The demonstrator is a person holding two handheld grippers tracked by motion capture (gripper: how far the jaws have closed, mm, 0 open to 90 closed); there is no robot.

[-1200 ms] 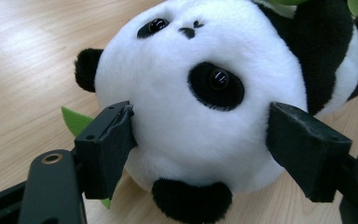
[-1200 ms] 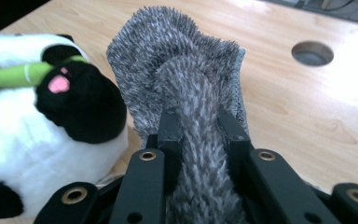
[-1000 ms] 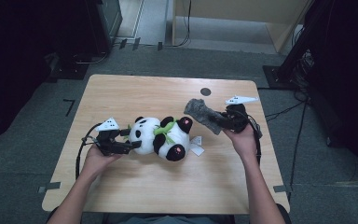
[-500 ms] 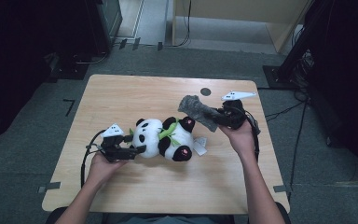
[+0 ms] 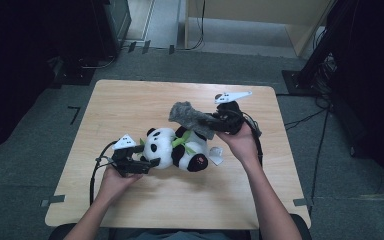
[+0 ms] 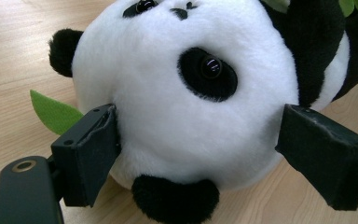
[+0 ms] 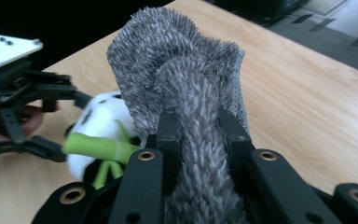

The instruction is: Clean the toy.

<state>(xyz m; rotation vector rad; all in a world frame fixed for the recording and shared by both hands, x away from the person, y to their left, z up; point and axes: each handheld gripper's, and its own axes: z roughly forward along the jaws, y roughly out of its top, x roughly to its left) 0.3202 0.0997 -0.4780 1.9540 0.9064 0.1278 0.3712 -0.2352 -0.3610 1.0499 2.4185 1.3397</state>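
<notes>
A black-and-white plush panda with green leaves lies on its side on the wooden table. My left gripper has its jaws on either side of the panda's head. They have just been opening: the head is still between them and the pads only rest at the fur. My right gripper is shut on a grey furry cloth and holds it just above the panda's body. In the right gripper view the cloth bulges out between the pinched jaws of that gripper.
A white tag sticks out beside the panda's foot. Cables trail from both grippers over the table. Bare tabletop lies beyond and in front of the panda. Dark equipment and cables stand on the floor past the table's far edge.
The right gripper has risen and carried the grey cloth left, from beside the panda to over its body. The left gripper has shifted slightly and stays at the head.
</notes>
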